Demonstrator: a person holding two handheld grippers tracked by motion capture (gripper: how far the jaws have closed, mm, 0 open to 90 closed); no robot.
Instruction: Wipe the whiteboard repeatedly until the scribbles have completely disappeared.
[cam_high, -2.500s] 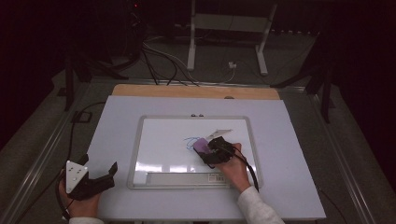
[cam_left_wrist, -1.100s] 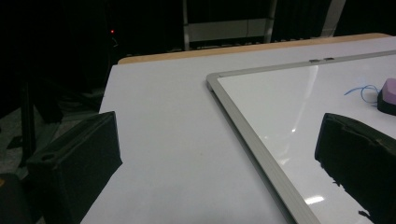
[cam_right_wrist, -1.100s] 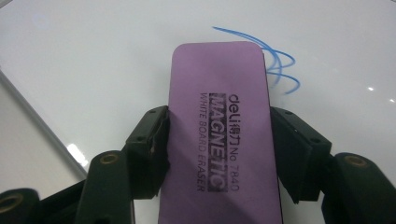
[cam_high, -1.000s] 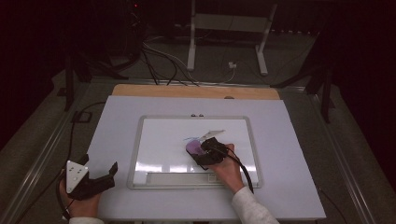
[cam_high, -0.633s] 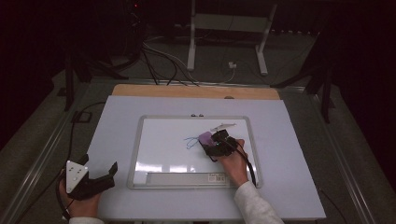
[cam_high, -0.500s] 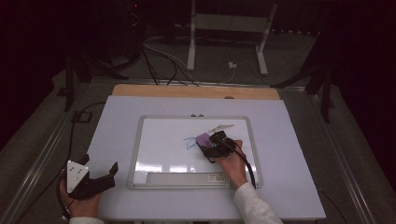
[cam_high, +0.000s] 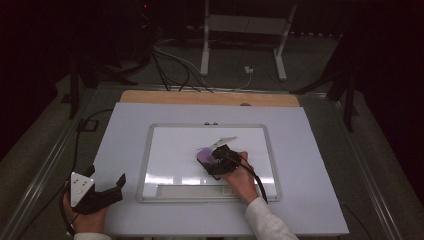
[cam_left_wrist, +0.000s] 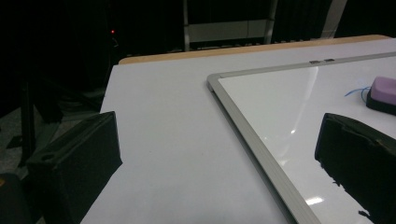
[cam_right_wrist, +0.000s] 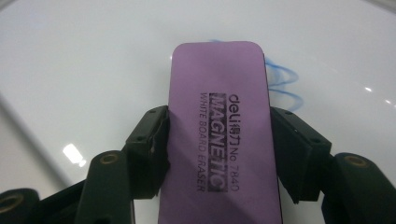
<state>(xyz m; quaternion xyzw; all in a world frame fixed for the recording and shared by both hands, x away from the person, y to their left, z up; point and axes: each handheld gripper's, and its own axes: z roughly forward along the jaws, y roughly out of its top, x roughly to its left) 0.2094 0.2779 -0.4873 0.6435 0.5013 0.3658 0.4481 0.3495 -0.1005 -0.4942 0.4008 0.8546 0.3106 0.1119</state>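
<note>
A whiteboard (cam_high: 160, 150) with a silver frame lies flat on the white table. My right gripper (cam_high: 212, 161) is shut on a purple magnetic whiteboard eraser (cam_right_wrist: 219, 126), its jaws pressing the eraser's two long sides. The eraser (cam_high: 204, 155) rests flat on the board near its middle. Blue marker scribbles (cam_right_wrist: 282, 81) show just beyond the eraser's far right corner. The eraser (cam_left_wrist: 384, 89) also appears at the right edge of the left gripper view. My left gripper (cam_high: 107, 190) stands open over the table's front left corner, off the board, with nothing between its jaws.
The whiteboard's frame (cam_left_wrist: 243, 121) runs diagonally between my left jaws. A wooden strip (cam_high: 210, 98) borders the table's far edge. Beyond it a white metal stand (cam_high: 242, 37) and cables (cam_high: 170, 65) sit on the dark floor. A pale streak (cam_high: 226, 140) lies on the board above the eraser.
My right gripper has slid the eraser back and forth across the middle of the board, left then right, ending slightly lower left. The left gripper has stayed put.
</note>
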